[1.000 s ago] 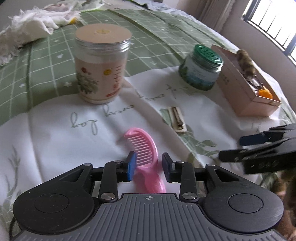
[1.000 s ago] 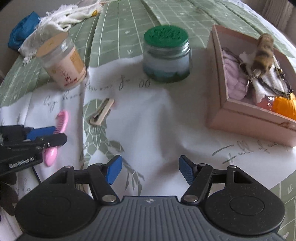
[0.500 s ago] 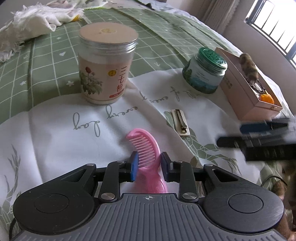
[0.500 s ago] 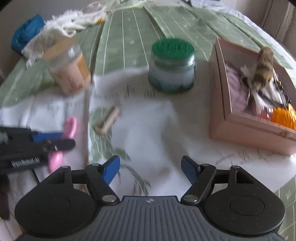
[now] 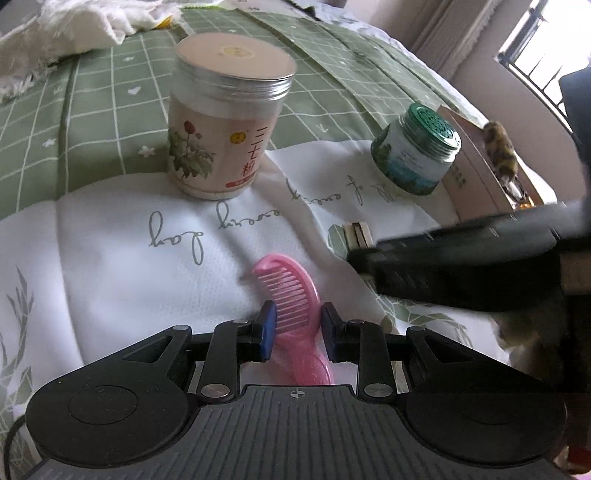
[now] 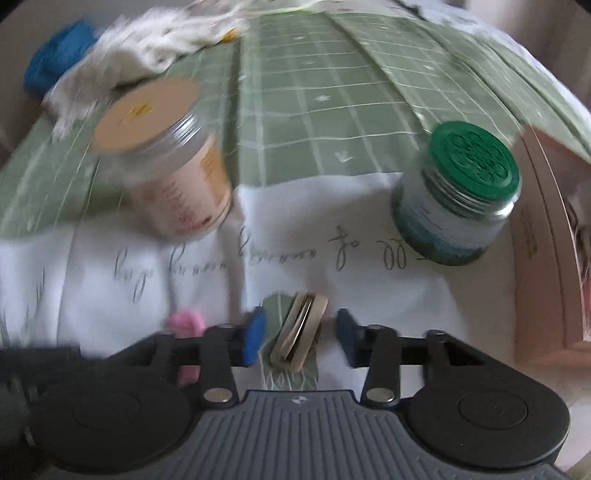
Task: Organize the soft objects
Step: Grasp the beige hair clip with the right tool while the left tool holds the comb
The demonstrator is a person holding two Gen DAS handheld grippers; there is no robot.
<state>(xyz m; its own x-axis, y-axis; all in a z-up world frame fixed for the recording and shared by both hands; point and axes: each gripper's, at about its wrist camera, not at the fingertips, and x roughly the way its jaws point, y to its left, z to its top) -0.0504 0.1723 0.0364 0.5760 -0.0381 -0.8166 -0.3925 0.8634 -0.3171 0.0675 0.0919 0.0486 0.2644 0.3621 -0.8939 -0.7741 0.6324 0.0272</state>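
My left claw straddles the pink comb, which lies flat on the white cloth on the bed; its blue pads stand just beside the comb's edges, and I cannot tell whether they press on it. My right claw brackets the beige hair clip, also flat on the cloth. Its jaws have just been closing, yet gaps show between pads and clip on both sides, so nothing is gripped. Behind stand a tall jar and a green-lidded jar, well apart. At the right sits a pink box. A white towel lies bunched at the far edge.
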